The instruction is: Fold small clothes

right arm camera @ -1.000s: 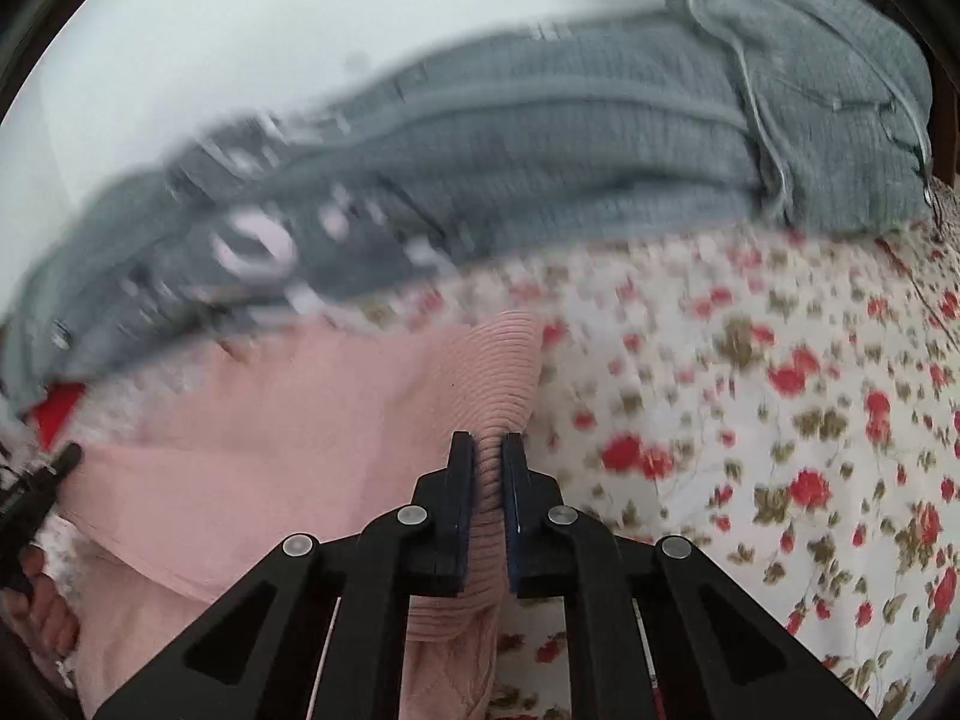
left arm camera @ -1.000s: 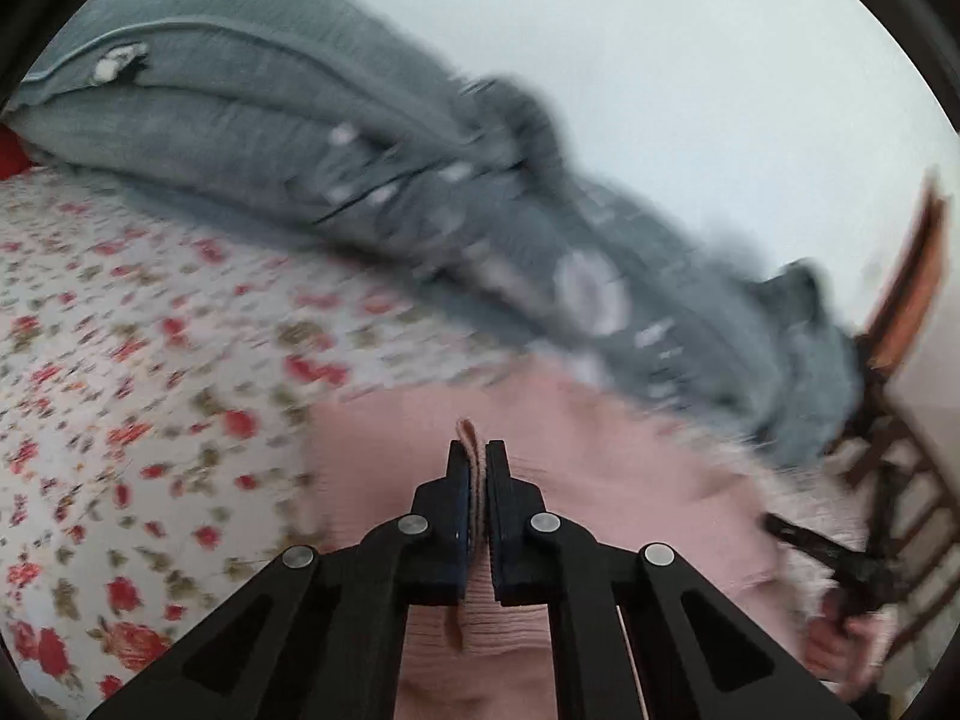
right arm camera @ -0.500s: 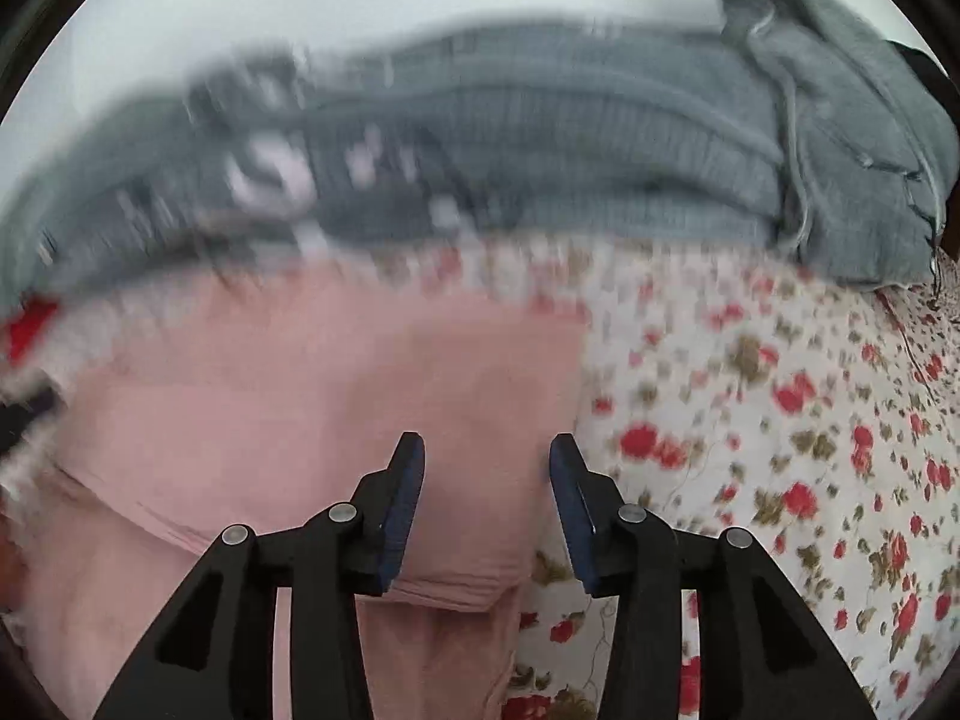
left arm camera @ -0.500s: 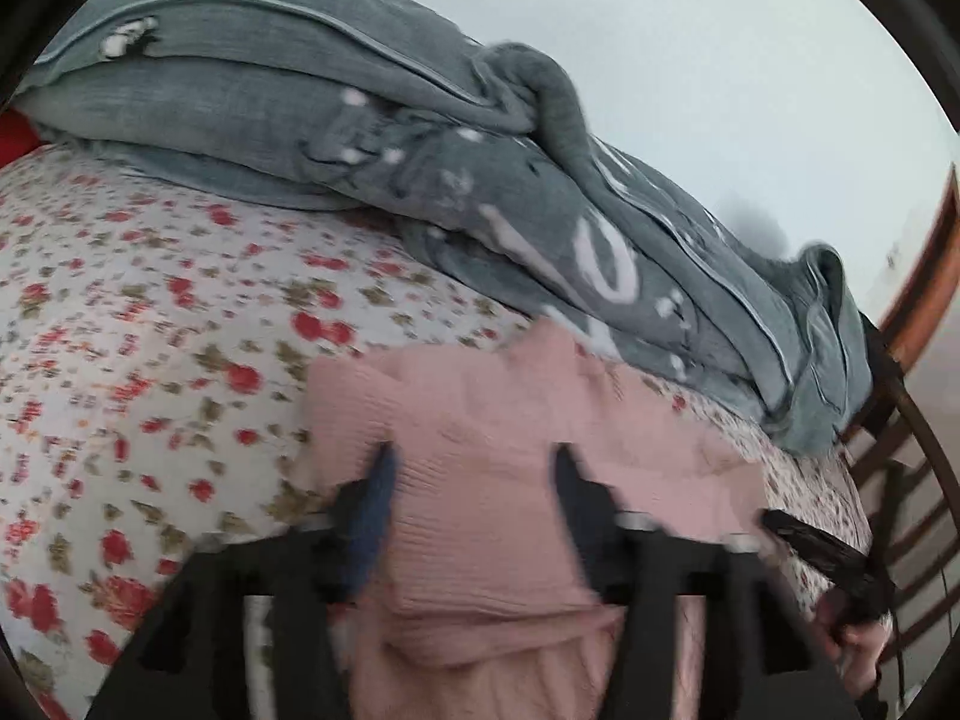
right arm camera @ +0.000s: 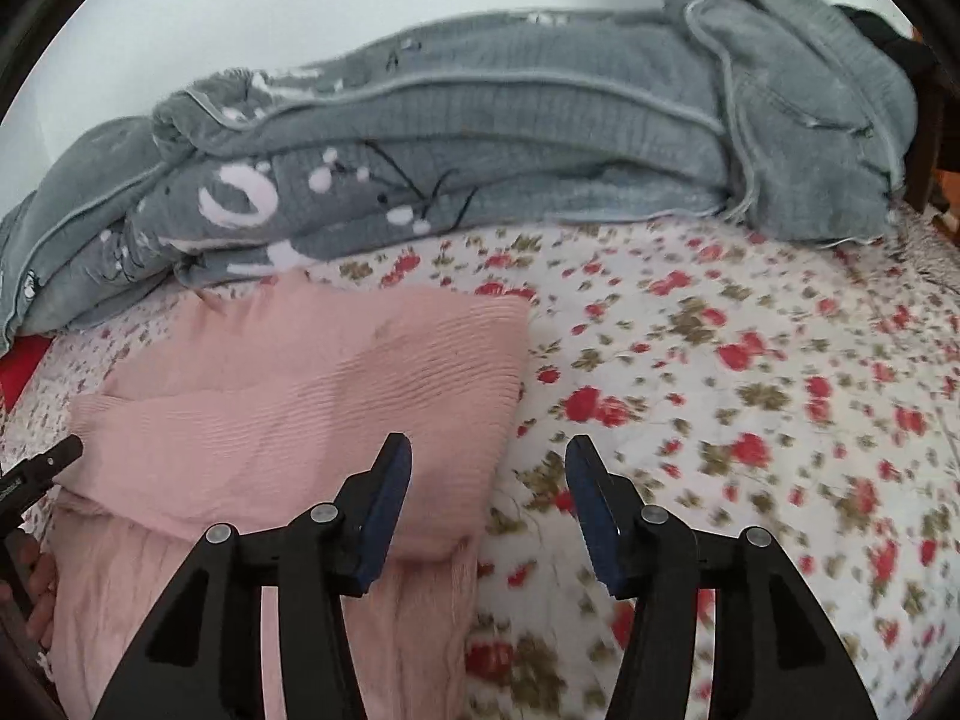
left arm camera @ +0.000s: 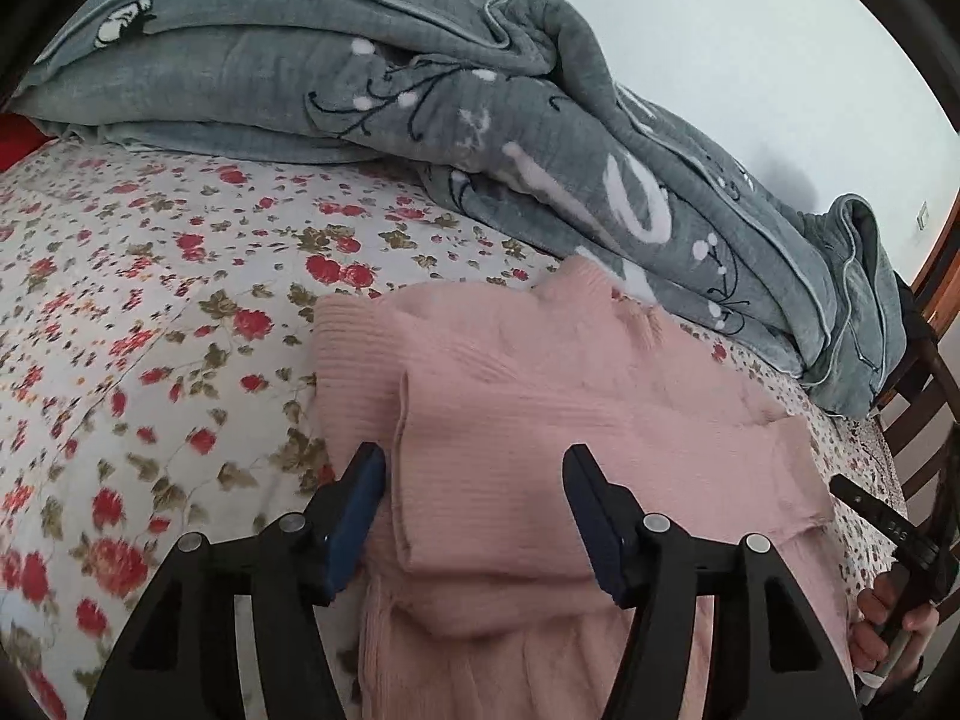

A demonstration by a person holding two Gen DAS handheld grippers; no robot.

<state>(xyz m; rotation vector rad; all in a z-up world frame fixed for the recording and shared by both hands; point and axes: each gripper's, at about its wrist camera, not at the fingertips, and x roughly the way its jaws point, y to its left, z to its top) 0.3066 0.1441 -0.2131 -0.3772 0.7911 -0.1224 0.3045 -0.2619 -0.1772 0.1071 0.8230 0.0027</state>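
Pink ribbed-knit sweater lies on the floral bedsheet, partly folded: I see an upper layer doubled over the lower part, its folded edge running across the garment between my two tools. In the right wrist view the same sweater sits left of centre, with its ribbed corner toward the sheet's open area.

My left gripper has its jaws apart, having just been opening; they straddle the folded layer, and the blue pads press on nothing. One blue pad sits at the sweater's left edge over the sheet, the other over the knit.

My right gripper also stands parted, its jaws having just opened further. The left finger is over the sweater's right edge, the right finger over bare sheet; the fabric edge falls between them, ungripped. I cannot tell whether either tool touches the cloth.

A grey-blue blanket with white and black embroidery is heaped along the far side of the bed, just behind the sweater. In the right wrist view the blanket spans the whole back.

At the far right of the left view, a hand holds the other tool's handle. Wooden chair slats show beside the bed.
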